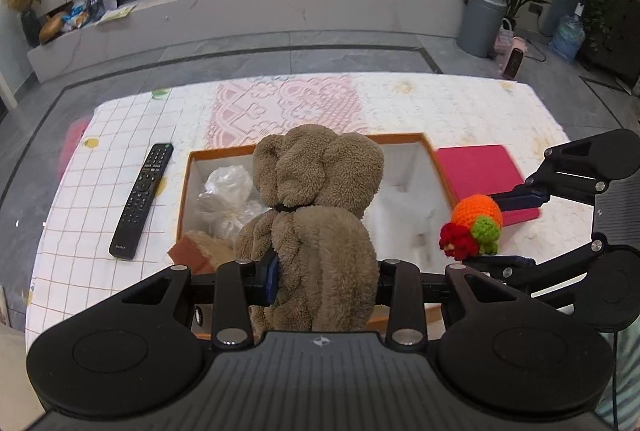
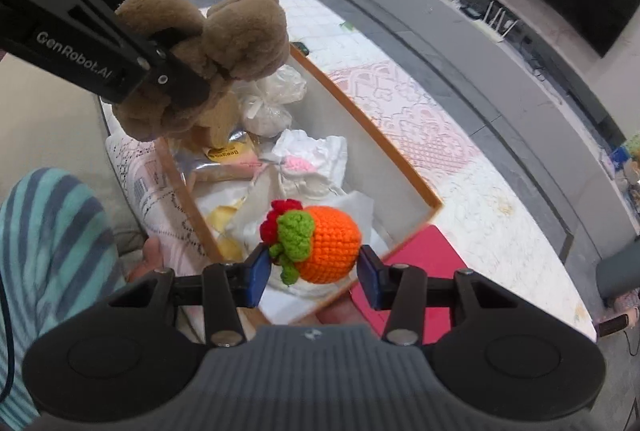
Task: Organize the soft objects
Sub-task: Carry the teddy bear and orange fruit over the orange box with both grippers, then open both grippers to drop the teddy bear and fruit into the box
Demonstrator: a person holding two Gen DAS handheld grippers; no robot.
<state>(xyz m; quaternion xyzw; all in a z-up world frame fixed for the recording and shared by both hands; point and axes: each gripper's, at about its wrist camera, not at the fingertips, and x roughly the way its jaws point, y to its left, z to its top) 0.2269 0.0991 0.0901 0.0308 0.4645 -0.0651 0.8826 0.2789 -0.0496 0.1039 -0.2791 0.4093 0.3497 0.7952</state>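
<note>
The left gripper (image 1: 326, 281) has its jaws clamped on the lower body of a brown plush toy (image 1: 316, 215), which is held upright over an open box (image 1: 436, 167) with orange walls and a white lining. The right gripper (image 2: 312, 275) has its jaws pressed against both sides of an orange crocheted fruit (image 2: 320, 247) with green leaves and a red tuft, held above the near end of the same box.

The left wrist view shows the fruit (image 1: 476, 223) from the side, beside the box's right wall, and the plush hides much of the box. Only this view shows a black remote (image 1: 142, 201) lying on the counter (image 1: 460, 107) left of the box, well apart from it.

The right wrist view looks down into the box (image 2: 384, 159): white cloth (image 2: 312, 159) with a pink patch, a clear plastic bag (image 2: 276, 99) and a packet with a yellow label (image 2: 222, 153) lie inside. The plush (image 2: 224, 59) hangs over the far end. A red book (image 2: 424, 263) lies just beside the box, and a striped sleeve (image 2: 52, 239) fills the lower left.
</note>
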